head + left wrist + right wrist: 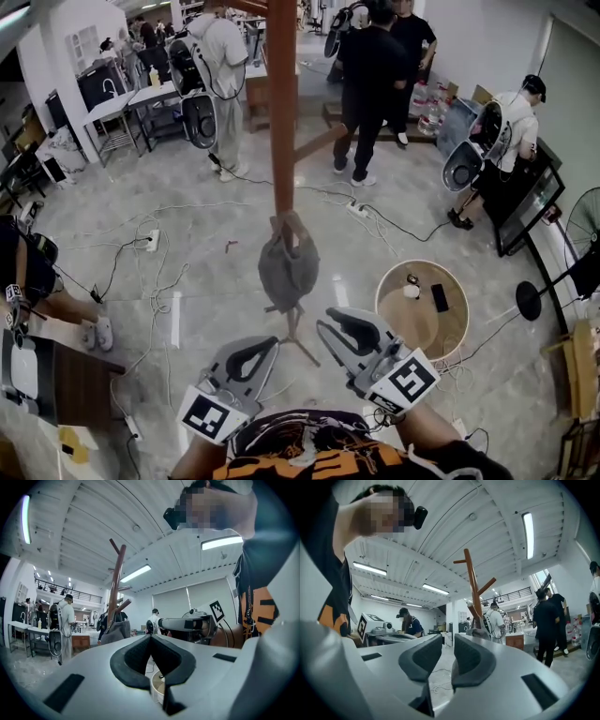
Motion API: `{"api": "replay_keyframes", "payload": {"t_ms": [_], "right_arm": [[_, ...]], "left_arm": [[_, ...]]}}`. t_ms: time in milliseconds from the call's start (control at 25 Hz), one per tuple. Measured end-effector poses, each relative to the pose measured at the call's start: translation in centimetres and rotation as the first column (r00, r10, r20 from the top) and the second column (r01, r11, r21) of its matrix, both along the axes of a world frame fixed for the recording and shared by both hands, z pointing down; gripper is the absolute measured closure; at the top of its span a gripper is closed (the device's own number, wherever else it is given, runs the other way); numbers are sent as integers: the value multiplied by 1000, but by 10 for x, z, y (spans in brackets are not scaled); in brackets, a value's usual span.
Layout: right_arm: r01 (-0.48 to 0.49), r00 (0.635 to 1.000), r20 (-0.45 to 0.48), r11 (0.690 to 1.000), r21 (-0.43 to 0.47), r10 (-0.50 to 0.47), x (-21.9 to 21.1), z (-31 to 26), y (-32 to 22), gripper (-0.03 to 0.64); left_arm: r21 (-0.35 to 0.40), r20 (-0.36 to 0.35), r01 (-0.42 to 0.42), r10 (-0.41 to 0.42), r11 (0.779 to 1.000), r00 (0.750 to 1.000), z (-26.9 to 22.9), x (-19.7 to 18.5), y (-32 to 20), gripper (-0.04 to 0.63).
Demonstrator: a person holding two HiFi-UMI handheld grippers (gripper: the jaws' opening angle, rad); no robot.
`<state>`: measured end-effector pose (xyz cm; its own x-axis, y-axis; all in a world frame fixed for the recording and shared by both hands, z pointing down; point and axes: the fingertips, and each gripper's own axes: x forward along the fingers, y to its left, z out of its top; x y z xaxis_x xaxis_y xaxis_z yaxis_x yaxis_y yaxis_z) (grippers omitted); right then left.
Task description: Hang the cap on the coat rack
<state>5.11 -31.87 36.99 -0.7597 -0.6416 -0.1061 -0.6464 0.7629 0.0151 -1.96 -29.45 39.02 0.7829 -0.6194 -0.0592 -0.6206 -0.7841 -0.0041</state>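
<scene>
A grey cap hangs on a low peg of the brown wooden coat rack, straight ahead of me. Both grippers are held low near my body, short of the rack and apart from the cap. My left gripper is shut with nothing in it; in the left gripper view its pads meet at the tip, and the cap and rack show beyond. My right gripper has a narrow gap between its jaws and holds nothing. The rack and cap stand farther off.
A round wooden table with a phone on it stands to the right of the rack. Cables and power strips trail over the floor. Several people stand at the back. A desk sits at the left, a fan at the right.
</scene>
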Motion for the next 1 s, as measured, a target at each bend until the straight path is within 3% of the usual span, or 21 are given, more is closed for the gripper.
{"api": "replay_keyframes", "payload": {"t_ms": [280,760,1000], "right_arm": [[-11,997,70,1000,16,9,2,-9,17,599],[-18,1000,-10,999,51,18,-3,0,28,603],[-21,1000,20,998,51,20,0,-2,29,603]], "left_arm": [[-9,2,-12,12,1000,1000,2,6,3,581],[-3,8,-42,42,999,999,1,24,5,581],[7,11,-45,45,999,999,1,26,9,581]]}}
